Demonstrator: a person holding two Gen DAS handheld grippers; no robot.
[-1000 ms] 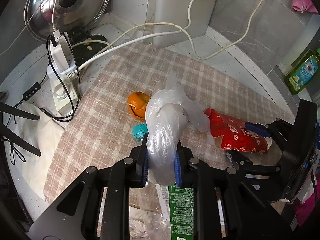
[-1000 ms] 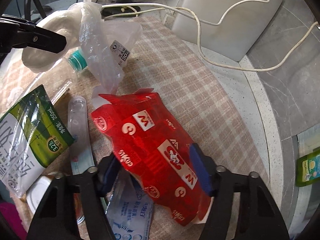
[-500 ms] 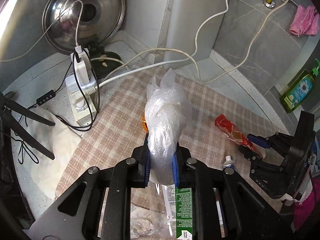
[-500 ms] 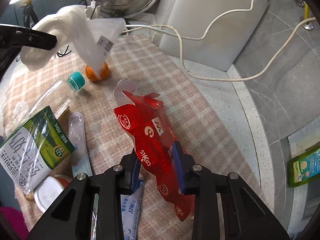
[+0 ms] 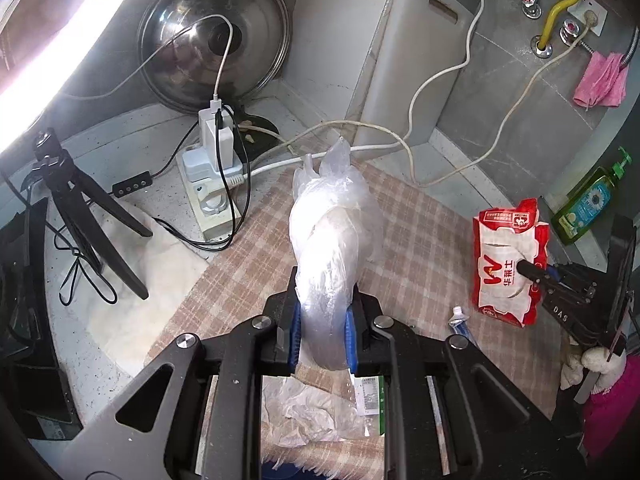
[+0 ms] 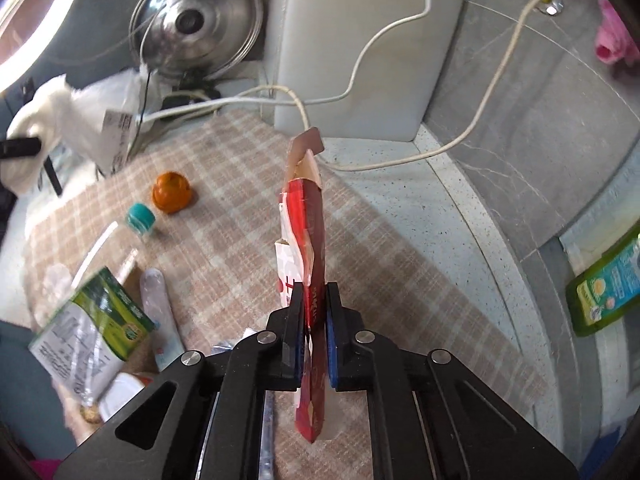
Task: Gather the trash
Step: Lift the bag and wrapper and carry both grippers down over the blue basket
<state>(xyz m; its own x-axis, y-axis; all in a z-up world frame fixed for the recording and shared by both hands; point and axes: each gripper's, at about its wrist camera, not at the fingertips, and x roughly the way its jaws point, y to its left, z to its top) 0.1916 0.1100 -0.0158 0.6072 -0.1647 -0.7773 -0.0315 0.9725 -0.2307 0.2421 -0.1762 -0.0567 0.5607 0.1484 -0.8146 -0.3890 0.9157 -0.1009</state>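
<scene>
Grey stone counter (image 6: 472, 216) runs under a checked mat (image 6: 240, 208), with tiled wall behind and a steel lid (image 5: 212, 40) leaning in the corner at 11 o'clock. From the left wrist view, the left gripper (image 5: 322, 330) points forward over the mat, its blue pads (image 5: 296, 332) pinched tight on a clear plastic bag (image 5: 332, 240) that stands up and away toward 12 o'clock, lifted off the mat. At 3 o'clock the right gripper (image 5: 532, 270) reaches in sideways, clamping a flattened red carton (image 5: 506, 260) held upright above the mat. In the right wrist view the carton (image 6: 306, 232) sits edge-on between that gripper's (image 6: 312, 320) nearly closed pads, its torn flap up at 12 o'clock. Loose on the mat at 9 to 10 o'clock lie an orange (image 6: 172, 192), a bottle (image 6: 138, 218) with a teal cap, and a green pack (image 6: 96, 320). White cables (image 5: 440, 80) cross the counter behind the mat; a power strip (image 5: 212, 184) sits beside its left edge, and a green soap bottle (image 6: 604, 280) stands at 3 o'clock.
</scene>
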